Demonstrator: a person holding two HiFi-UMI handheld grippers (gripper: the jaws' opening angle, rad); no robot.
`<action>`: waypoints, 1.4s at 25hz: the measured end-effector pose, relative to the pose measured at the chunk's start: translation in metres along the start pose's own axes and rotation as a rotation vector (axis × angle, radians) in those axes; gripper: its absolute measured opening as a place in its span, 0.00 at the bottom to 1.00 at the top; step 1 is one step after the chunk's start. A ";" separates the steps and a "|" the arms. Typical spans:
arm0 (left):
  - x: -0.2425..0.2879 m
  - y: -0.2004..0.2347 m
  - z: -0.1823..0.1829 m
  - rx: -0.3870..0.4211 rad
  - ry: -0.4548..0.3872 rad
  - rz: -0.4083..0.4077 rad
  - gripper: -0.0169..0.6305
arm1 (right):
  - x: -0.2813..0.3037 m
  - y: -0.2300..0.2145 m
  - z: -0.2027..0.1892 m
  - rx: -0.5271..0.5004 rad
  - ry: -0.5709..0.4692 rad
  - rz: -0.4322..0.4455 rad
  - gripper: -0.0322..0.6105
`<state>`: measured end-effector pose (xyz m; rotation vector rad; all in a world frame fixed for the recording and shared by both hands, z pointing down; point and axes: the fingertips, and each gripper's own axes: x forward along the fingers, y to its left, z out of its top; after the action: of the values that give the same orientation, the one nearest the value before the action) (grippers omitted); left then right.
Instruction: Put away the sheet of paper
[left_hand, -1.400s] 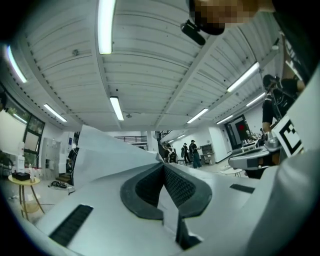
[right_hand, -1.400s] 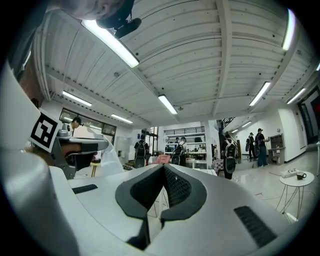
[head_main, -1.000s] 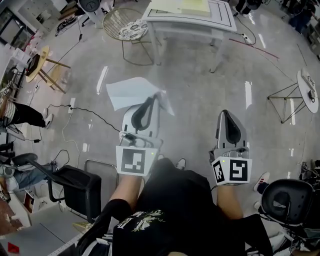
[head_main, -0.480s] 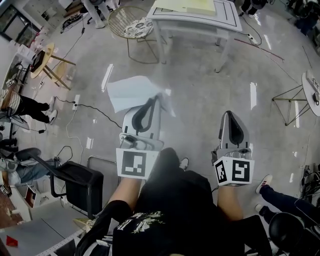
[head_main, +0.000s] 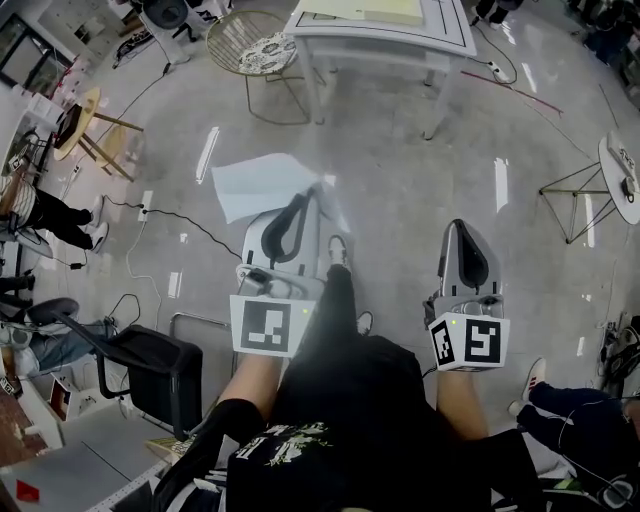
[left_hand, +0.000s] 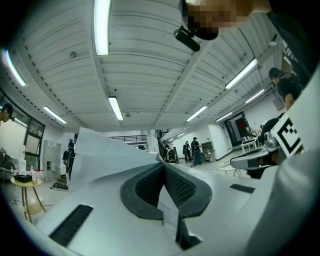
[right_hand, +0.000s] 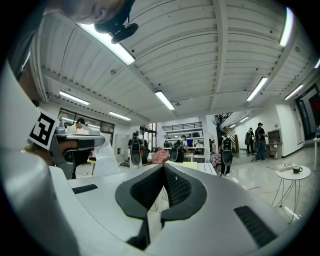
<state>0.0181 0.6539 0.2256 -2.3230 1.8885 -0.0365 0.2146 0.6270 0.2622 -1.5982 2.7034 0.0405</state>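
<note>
A white sheet of paper (head_main: 262, 185) hangs over the floor, pinched at one corner by my left gripper (head_main: 312, 196), which is shut on it. In the left gripper view the sheet of paper (left_hand: 107, 157) spreads out to the left, and a strip of it runs down between the closed pads. My right gripper (head_main: 457, 228) is held level beside it, shut with nothing between its pads. The right gripper (right_hand: 163, 167) points toward a white table (right_hand: 197, 167) across the room. The white table (head_main: 390, 38) stands at the top of the head view, with yellowish sheets on it.
A round wire chair (head_main: 250, 48) stands left of the table. A black chair (head_main: 150, 365) is at the lower left, a small round side table (head_main: 621, 175) at the right. Cables (head_main: 180, 225) cross the polished floor. People stand at the room's edges.
The person walks toward the white table. Both grippers keep their pose, and the sheet stays in the left one.
</note>
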 end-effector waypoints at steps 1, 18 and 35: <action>0.003 0.000 -0.001 -0.005 0.001 -0.005 0.03 | 0.001 0.000 0.000 -0.003 0.003 -0.001 0.04; 0.074 0.016 -0.016 0.010 0.029 -0.033 0.03 | 0.065 -0.021 -0.006 -0.002 0.023 0.014 0.04; 0.190 0.071 -0.030 -0.047 0.012 -0.083 0.03 | 0.188 -0.036 0.008 -0.073 0.051 0.024 0.04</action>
<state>-0.0150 0.4513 0.2320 -2.4369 1.8163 -0.0152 0.1553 0.4452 0.2506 -1.6076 2.7909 0.1001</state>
